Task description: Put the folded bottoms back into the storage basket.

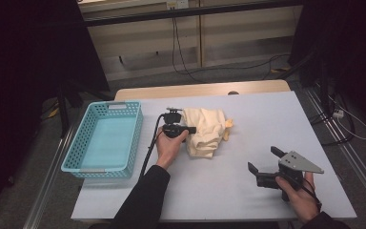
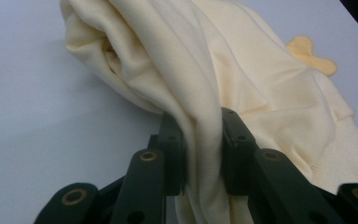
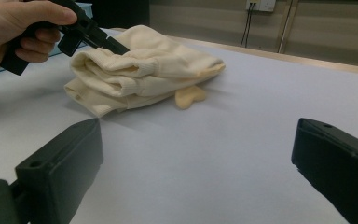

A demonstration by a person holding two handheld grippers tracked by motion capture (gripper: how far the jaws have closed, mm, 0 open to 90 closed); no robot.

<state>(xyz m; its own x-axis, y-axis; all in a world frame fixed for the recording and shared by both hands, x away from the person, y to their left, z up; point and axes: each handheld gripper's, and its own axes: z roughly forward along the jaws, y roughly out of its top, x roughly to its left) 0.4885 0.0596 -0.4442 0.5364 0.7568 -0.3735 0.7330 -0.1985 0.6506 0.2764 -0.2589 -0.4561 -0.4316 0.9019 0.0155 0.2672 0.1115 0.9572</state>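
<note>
Left tool (image 1: 189, 130) is pinching a fold of the cream garment (image 1: 205, 131); in the left gripper view its jaws are pressing on the fabric (image 2: 200, 140) from both sides, gap only as wide as the cloth between them. Person's left hand (image 1: 168, 145) is gripping the handle, cable trailing back along the sleeve. Turquoise basket (image 1: 83, 138) is sitting at far left of the counter (image 1: 267, 114), just beside that hand. Garment is lying bunched mid-counter, a small yellow piece (image 1: 228, 129) showing at its right edge. Right tool (image 1: 263, 160) is hovering near the front right, well apart from the garment, jaws spread wide with nothing between them; the right gripper view is looking across bare counter at the garment (image 3: 144, 74) and the left tool (image 3: 116, 46) biting its top.
</note>
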